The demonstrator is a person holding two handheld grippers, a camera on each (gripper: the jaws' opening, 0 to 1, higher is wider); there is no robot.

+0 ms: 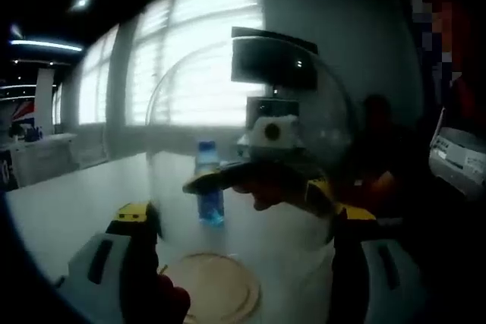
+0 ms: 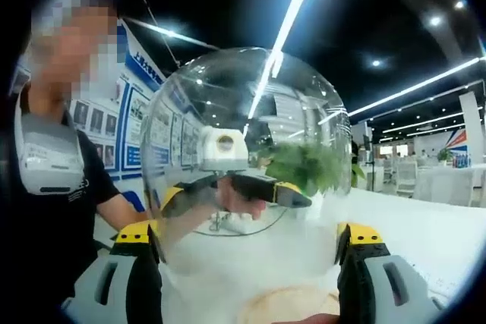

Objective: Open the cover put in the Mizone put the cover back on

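A clear glass dome cover hangs a little above the white table, over a round wooden base. My left gripper has its yellow-tipped jaws pressed on the dome's two sides. My right gripper clasps the same cover from the opposite side, above the wooden base. Each gripper shows through the glass in the other's view: the right gripper and the left gripper. The blue Mizone bottle stands upright on the table beyond the base, seen through the dome.
The white table stretches left toward bright windows. A person in a dark shirt stands close at the left of the right gripper view. A green plant shows behind the dome, with white tables and chairs further back.
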